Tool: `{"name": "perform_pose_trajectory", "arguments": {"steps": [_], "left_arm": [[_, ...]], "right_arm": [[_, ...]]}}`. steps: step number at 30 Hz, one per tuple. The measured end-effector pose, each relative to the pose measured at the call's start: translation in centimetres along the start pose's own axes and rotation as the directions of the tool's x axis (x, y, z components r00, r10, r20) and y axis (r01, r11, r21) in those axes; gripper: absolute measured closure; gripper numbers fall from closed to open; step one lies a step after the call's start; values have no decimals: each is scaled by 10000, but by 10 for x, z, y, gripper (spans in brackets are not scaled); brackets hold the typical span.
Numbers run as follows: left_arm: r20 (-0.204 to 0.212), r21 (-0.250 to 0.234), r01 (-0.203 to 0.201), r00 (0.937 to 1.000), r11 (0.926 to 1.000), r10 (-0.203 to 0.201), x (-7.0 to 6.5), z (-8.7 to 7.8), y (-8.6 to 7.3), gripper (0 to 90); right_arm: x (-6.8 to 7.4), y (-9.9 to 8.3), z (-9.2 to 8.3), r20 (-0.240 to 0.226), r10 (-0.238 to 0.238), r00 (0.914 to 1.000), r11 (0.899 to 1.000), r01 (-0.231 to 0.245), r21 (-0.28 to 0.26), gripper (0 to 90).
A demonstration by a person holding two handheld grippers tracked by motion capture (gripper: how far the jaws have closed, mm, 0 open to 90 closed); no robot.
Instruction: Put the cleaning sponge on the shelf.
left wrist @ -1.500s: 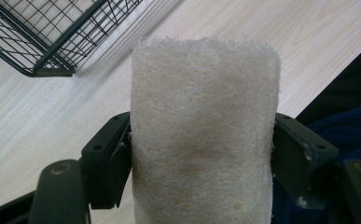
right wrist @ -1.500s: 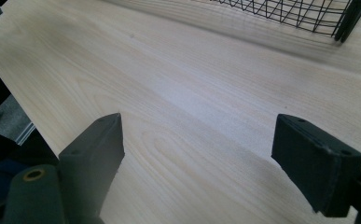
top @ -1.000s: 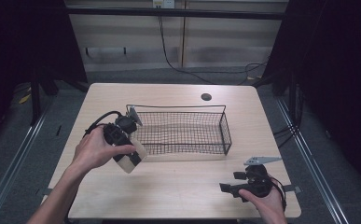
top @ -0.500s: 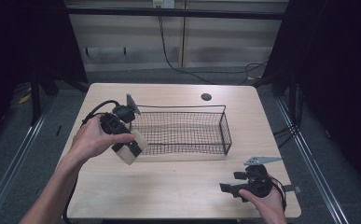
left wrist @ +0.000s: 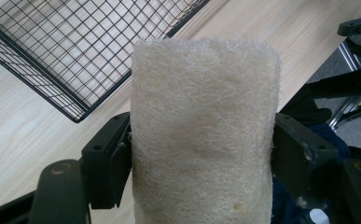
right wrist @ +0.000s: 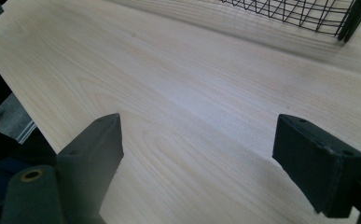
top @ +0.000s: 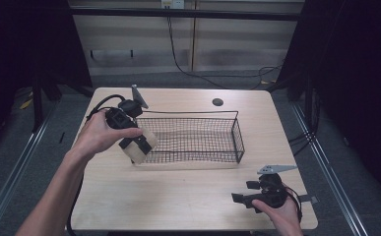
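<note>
One fuzzy cream sponge (left wrist: 205, 135) sits clamped in left jaws; right jaws gape empty.

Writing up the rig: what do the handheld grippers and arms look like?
Both the left gripper and right gripper are black, each with two blocky black fingers, a black cable and a grey three-cornered plate on top. Forearms are bare, no sleeves visible.

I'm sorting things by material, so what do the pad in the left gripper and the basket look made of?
Loofah-like scrub pad: cream, coarse matted fibres with a fuzzy edge, probably plant fibre or synthetic. Wire basket: thin black metal wire in an open grid, likely coated.
</note>
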State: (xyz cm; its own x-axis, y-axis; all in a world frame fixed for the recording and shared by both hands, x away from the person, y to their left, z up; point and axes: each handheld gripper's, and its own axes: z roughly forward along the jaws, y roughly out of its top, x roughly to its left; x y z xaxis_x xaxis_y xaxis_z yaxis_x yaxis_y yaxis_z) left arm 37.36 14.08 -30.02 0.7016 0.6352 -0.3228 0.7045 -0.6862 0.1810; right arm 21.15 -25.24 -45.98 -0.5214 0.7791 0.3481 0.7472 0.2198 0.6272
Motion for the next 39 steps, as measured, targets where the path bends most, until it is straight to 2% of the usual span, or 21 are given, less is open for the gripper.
{"name": "perform_pose_trajectory", "arguments": {"steps": [10,15,17,18,19,24,26,27,28,29,30,31,33,34,36,38,39], "left_arm": [[-144,10,163,9998,9999,-162,2,-2,12,278],[-264,-209,463,9986,9987,-468,5,-5,15,279],[-393,-325,784,9960,9964,-797,8,-6,16,279],[-393,-325,784,9960,9964,-797,8,-6,16,279],[-352,-500,992,9943,9938,-1010,10,-8,18,279],[-361,-745,1313,9903,9885,-1343,13,-9,23,279],[-420,-788,1614,9854,9837,-1651,16,-5,26,279],[-420,-788,1614,9854,9837,-1651,16,-5,26,279],[-475,-782,1836,9811,9799,-1876,18,-2,29,279],[-475,-782,1836,9811,9799,-1876,18,-2,29,279],[-494,-809,2122,9750,9739,-2166,21,2,32,279],[-454,-833,2267,9719,9704,-2310,22,4,33,279],[-443,-858,2500,9661,9644,-2544,25,7,35,279],[-443,-858,2500,9661,9644,-2544,25,7,35,278],[-632,-765,2705,9592,9597,-2755,28,10,36,278],[-694,-782,3117,9459,9470,-3170,33,13,37,279],[-744,-781,3205,9424,9440,-3261,34,14,37,278]], "right_arm": [[0,0,0,-22,25,10000,10000,-25,-13,157],[0,0,0,-40,21,10000,10000,-21,4,157],[0,0,0,-48,46,10000,10000,-46,26,157],[0,0,0,-48,46,10000,10000,-46,26,157],[0,0,0,-55,47,10000,10000,-47,32,157],[0,-1,0,-80,67,9999,10000,-67,10,157],[0,-1,0,-86,58,9999,10000,-58,0,155],[0,-1,0,-86,58,9999,10000,-58,0,155],[0,-1,0,-82,76,9999,10000,-76,20,155],[0,-1,0,-82,76,9999,10000,-76,20,155],[0,-1,0,-99,68,9999,10000,-68,17,155],[0,-1,0,-100,61,9999,10000,-61,12,155],[0,-1,0,-126,31,9999,10000,-31,-12,153],[0,-1,0,-114,17,9999,10000,-17,-12,153],[0,-1,0,-105,38,9999,10000,-38,4,152],[0,-1,0,-78,59,10000,10000,-59,19,151],[0,-1,0,-72,59,10000,10000,-59,19,152]]}}
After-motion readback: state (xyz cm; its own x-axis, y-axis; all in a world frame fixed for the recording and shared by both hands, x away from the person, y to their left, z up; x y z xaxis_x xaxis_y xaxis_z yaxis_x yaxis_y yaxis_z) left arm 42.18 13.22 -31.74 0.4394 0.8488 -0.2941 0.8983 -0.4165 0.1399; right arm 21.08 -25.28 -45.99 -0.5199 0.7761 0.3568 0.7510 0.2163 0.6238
